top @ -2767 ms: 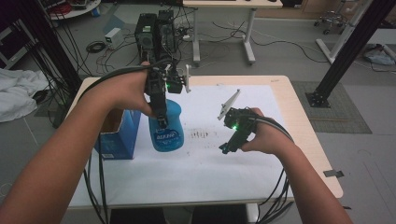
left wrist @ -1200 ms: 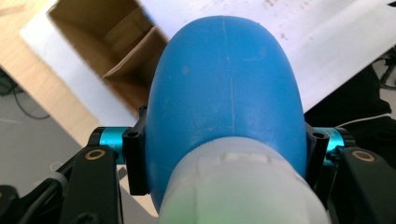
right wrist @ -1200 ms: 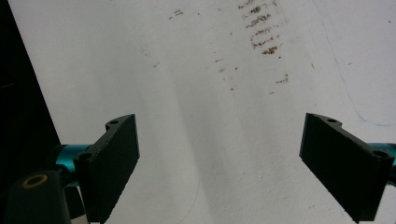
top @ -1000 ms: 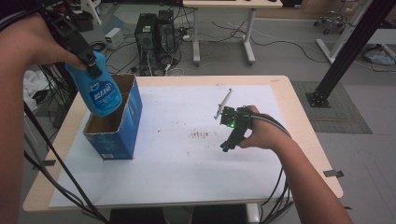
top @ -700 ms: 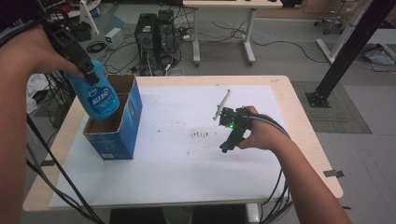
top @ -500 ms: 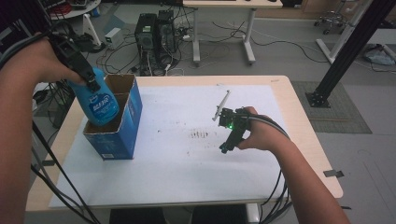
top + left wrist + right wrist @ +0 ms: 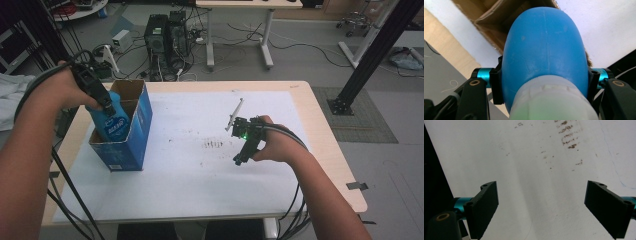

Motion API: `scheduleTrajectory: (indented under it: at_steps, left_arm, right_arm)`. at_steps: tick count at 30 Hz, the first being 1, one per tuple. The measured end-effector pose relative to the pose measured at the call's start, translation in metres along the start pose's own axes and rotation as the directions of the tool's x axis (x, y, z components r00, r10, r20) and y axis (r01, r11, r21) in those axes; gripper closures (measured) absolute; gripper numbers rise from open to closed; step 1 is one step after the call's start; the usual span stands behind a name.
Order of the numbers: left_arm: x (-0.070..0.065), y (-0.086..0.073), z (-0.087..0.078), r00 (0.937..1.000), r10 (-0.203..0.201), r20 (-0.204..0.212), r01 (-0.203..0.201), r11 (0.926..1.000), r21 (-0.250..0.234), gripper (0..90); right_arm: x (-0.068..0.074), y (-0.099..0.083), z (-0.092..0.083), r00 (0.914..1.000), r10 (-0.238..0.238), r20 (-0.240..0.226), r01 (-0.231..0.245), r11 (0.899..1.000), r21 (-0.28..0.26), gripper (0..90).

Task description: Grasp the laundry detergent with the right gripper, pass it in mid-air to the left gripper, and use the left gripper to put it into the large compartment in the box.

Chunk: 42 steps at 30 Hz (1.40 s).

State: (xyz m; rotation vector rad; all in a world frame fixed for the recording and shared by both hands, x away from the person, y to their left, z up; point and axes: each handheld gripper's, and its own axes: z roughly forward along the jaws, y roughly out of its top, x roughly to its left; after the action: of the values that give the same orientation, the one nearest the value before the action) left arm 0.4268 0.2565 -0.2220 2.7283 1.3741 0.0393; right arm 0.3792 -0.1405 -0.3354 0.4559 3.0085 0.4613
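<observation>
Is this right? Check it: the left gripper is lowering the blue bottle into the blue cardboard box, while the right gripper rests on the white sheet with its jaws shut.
Not quite. The right gripper rests on the white sheet with its jaws open and empty, as the right gripper view shows. The rest holds: the left gripper grips the blue bottle, partly inside the blue cardboard box.

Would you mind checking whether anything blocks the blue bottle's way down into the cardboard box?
Nothing visible does. The left gripper holds the blue bottle over the box, its base already inside the open top; the box floor is hidden.
</observation>
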Motion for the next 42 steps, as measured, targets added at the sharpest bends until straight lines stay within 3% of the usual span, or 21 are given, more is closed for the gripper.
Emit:
scheduleTrajectory:
  at_steps: [4,7,19,26,27,30,36,42]
  left_arm:
    - [-0.001,0.001,0.014,0.9999,0.016,-0.001,-0.016,0.9998,0.011,38.0]
    - [-0.003,0.002,0.031,0.9986,0.052,0.004,-0.052,0.9982,0.030,38.0]
    - [-0.002,0.000,0.066,0.9980,0.063,0.010,-0.063,0.9973,0.039,38.0]
    - [0.001,0.000,0.074,0.9971,0.075,0.013,-0.075,0.9957,0.053,38.0]
    - [0.001,0.000,0.075,0.9972,0.073,0.017,-0.074,0.9969,0.025,38.0]
    - [0.002,-0.001,0.075,0.9966,0.080,0.017,-0.081,0.9961,0.034,37.9]
    - [0.003,-0.001,0.077,0.9976,0.064,0.028,-0.064,0.9975,0.027,37.5]
    - [0.002,0.000,0.075,0.9972,0.072,0.020,-0.072,0.9969,0.030,32.2]
  right_arm:
    - [0.000,0.000,0.002,1.0000,0.000,-0.001,0.000,1.000,-0.002,11.2]
    - [0.000,0.001,0.003,1.0000,0.000,-0.005,0.000,1.000,-0.004,11.2]
    - [0.000,0.001,0.003,1.0000,0.001,-0.005,-0.001,1.000,-0.002,11.2]
    - [-0.001,0.002,0.005,1.0000,-0.001,-0.009,0.001,1.000,0.001,11.2]
    - [-0.001,0.003,0.005,1.0000,-0.001,-0.010,0.001,1.000,0.002,11.2]
    - [-0.001,0.004,0.006,0.9999,0.000,-0.013,0.000,1.000,0.003,11.2]
    - [-0.002,0.004,0.007,0.9999,-0.002,-0.013,0.002,1.000,0.005,11.2]
    - [-0.002,0.002,0.008,0.9999,0.003,-0.014,-0.003,1.000,0.003,11.2]
